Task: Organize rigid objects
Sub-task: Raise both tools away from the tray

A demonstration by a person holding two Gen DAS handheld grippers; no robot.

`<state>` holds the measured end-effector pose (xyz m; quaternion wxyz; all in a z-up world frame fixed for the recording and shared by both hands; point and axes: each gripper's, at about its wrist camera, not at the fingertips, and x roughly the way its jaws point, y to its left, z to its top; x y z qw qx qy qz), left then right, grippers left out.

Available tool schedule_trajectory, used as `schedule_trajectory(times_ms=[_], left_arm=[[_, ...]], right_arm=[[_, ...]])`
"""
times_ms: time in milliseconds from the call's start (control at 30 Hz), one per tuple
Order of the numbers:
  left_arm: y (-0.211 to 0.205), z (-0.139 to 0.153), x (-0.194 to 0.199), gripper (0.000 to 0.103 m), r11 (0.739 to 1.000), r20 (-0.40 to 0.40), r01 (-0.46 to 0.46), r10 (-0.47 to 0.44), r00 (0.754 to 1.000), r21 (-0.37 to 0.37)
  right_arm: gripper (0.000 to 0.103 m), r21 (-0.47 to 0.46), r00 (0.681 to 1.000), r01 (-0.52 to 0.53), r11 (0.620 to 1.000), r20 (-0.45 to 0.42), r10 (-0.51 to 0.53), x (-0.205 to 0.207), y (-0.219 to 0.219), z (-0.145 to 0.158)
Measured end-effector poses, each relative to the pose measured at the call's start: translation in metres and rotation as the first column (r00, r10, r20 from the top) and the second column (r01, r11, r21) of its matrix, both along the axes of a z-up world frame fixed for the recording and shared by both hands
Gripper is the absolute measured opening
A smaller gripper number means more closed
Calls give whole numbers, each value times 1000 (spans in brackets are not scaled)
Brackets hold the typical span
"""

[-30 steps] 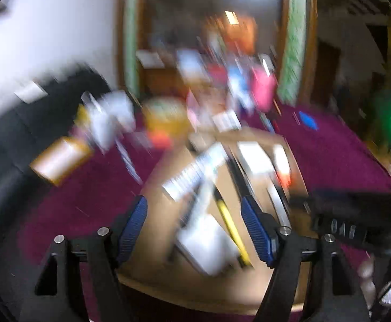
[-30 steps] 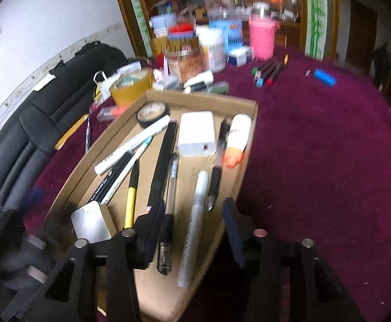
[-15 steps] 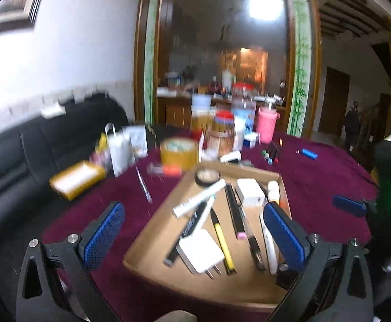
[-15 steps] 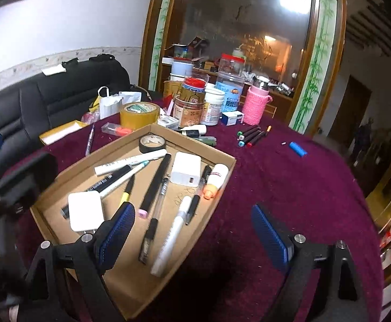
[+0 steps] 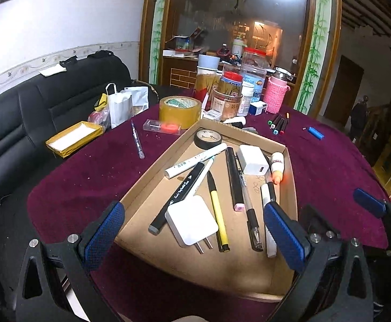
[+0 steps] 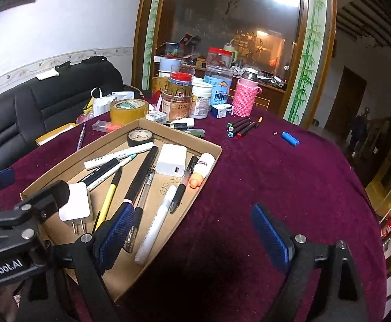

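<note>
On the far left, a black sofa (image 5: 34, 112); next to it, on the dark red cloth of the desk (image 5: 88, 174), an open yellow box (image 5: 73, 138), a white paper bag (image 5: 120, 107) and one clear pen (image 5: 137, 141) lying alone. Left tongs (image 5: 194, 232) low over the near end of the cardboard tray (image 5: 152, 179), just opened up to full width, with nothing gripped; only the white plug charger (image 5: 192, 221) on the tray floor, seen between the blue pads, not touched. Behind the tray, a roll of brown tape (image 5: 180, 110) and a group of jars (image 5: 227, 94). Inside the tray, from left to right: a black marker (image 5: 180, 193) and a white marker (image 5: 195, 161) crossing each other, a black tape roll (image 5: 208, 139) in the far corner, a yellow pen (image 5: 216, 209), a long black pen (image 5: 233, 177), a clear gel pen (image 5: 249, 209), a white adapter (image 5: 253, 159), then a small glue bottle (image 5: 277, 165) with orange tip against the right wall. Right tongs (image 6: 192, 234) over the tray's right edge, also just spread wide and empty, one pad above the pens, the other above bare cloth. Further right, outside the tray, four markers (image 6: 242, 127) together near a pink knitted bottle (image 6: 245, 98), and a blue lighter (image 6: 290, 138) well apart.
</note>
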<state>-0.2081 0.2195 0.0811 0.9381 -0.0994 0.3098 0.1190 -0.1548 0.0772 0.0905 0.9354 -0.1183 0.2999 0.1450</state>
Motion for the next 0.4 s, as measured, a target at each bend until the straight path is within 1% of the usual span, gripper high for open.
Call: schedule_trajectory(times_ms=[267,367,400], left_arm=[[-2,1,-2,103,1000,-3,-12,12,1000,18],[-3,3,-1,103,999,-28,-24,25,999,38],[-7,4,1,103,998,-34,-26,28,999,58]], right_arm=[[92,-6,1000,-1,1000,-11,1,-1,0,-2],[92,-15,1000,-1,1000,-22,1,1,0,-3],[92,-15,1000,-1,1000,-22,1,1,0,-3]])
